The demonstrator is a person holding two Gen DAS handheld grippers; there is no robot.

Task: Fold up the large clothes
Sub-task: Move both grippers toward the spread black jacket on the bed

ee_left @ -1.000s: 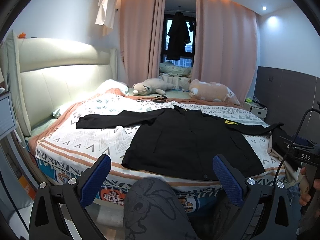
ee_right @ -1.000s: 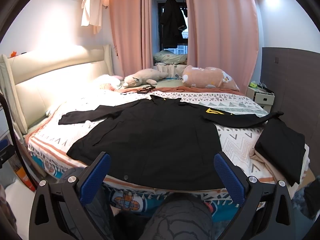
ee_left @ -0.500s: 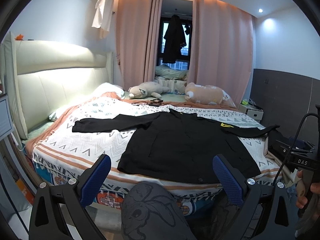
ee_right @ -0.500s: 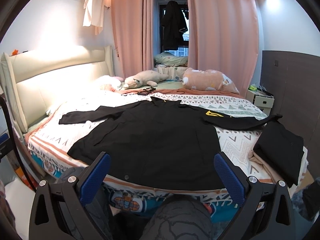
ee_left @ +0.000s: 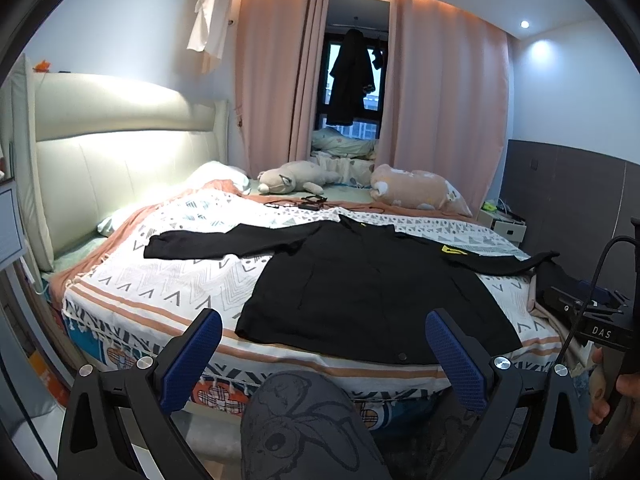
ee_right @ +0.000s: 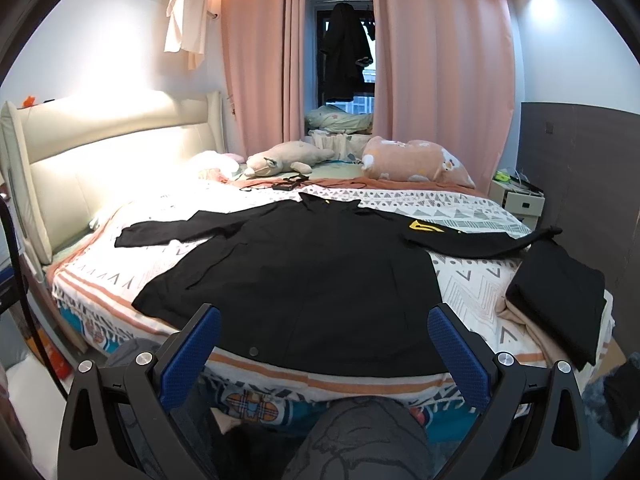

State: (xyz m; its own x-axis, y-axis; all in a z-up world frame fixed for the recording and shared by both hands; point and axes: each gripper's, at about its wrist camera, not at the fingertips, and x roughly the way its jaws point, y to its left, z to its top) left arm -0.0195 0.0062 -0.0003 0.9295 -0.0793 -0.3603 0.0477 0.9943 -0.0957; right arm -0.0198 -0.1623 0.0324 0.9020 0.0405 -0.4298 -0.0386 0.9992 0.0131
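Note:
A large black jacket (ee_left: 360,280) (ee_right: 304,272) lies flat on the bed, sleeves spread to both sides, a yellow patch (ee_right: 424,226) on its right sleeve. My left gripper (ee_left: 324,356) is open, held back from the bed's near edge, short of the jacket's hem. My right gripper (ee_right: 324,354) is open too, its blue pads over the hem area but apart from the cloth. Neither holds anything. The right gripper's body (ee_left: 600,328) and the hand holding it show at the right edge of the left wrist view.
A folded black garment (ee_right: 560,300) sits at the bed's right edge. Plush toys (ee_right: 288,158) and a pink pillow (ee_right: 416,160) lie at the far side, with cables (ee_right: 288,184). A padded headboard (ee_left: 100,152) stands left, a nightstand (ee_right: 520,200) right. The person's knee (ee_left: 304,420) is between the fingers.
Both cameras have tilted up and drawn slightly back, so the bed and jacket sit lower in view. The jacket has not moved. Both grippers remain open.

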